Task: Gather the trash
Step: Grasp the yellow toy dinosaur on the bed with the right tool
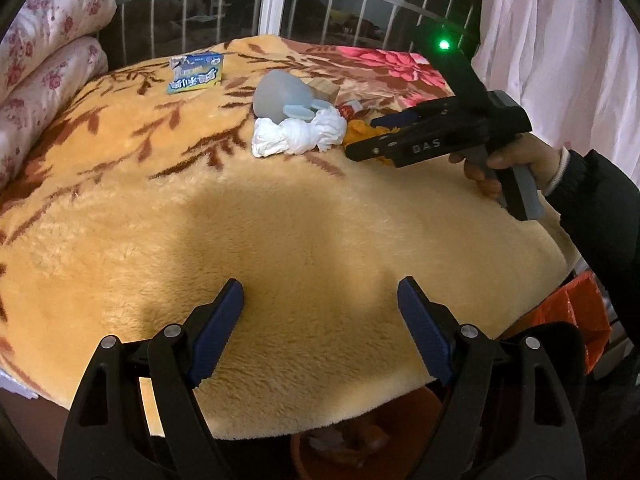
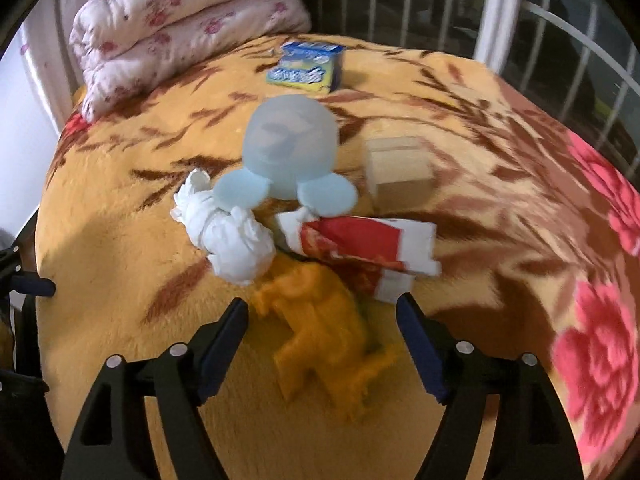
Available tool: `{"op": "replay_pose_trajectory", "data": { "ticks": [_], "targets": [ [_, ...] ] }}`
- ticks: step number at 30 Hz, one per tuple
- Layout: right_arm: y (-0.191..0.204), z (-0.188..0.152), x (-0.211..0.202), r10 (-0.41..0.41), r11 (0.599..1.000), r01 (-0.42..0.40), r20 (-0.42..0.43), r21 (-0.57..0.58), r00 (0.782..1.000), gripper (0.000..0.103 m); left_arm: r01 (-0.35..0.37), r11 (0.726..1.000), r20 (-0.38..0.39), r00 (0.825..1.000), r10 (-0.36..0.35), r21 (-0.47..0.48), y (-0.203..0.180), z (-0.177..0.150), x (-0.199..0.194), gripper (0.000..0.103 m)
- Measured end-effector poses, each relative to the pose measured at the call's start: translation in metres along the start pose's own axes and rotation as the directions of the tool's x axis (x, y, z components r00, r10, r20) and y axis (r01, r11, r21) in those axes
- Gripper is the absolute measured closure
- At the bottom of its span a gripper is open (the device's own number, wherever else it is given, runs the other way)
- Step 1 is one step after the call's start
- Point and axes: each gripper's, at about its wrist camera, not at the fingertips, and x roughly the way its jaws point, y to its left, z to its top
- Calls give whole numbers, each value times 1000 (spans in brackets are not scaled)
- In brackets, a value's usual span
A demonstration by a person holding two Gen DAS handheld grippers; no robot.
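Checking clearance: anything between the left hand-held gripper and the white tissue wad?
Nothing: in the left wrist view only bare yellow blanket lies between the open left hand-held gripper and the white tissue wad.

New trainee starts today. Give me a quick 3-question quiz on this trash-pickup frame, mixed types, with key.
1. True or false: the right gripper fingers are clamped on the white tissue wad.
2. Which item lies between the right gripper's open fingers? A) blue box B) orange scrap C) cardboard cube
3. Fill in: the left gripper holds ____.

Key: 1 false; 2 B; 3 nothing
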Motion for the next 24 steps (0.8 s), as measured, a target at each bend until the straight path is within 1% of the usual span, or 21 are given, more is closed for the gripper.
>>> {"op": "replay_pose_trajectory", "data": {
  "ticks": [3, 9, 12, 16, 17, 19, 20, 24],
  "targets": [
    [1, 0, 1, -8, 1000, 8, -8, 0, 1000, 30, -7, 1000, 0, 1000, 7, 5, -2, -1, -2, 25],
    [4, -9, -11, -47, 996, 48, -6, 78, 999, 32, -5, 1000, -6, 1000, 5, -12, -3, 0, -3, 25],
    [4, -21, -21, -61, 991, 62, -9, 117, 998, 32, -1, 1000, -6, 1000, 1, -16, -2, -1, -5, 25],
    [-7, -39, -38, -56, 980, 56, -9, 193, 998, 32, -2, 1000, -10, 1000, 1, -8, -3, -1, -5, 25],
    [-8, -42, -41, -60, 979, 61, -13, 197, 998, 31, -1, 1000, -11, 1000, 1, -8, -2, 0, -4, 25],
    [-8, -45, -39, -91, 981, 95, -26, 171, 995, 30, -1, 1000, -12, 1000, 0, -10, -3, 1, -1, 25],
    [-7, -46, -36, -95, 982, 100, -38, 160, 995, 30, 0, 1000, -12, 1000, 0, -12, -2, 0, -2, 25],
    [-6, -40, -29, -93, 992, 97, -44, 87, 995, 28, 3, 1000, -10, 1000, -4, -25, -2, 0, -2, 25]
  ]
}}
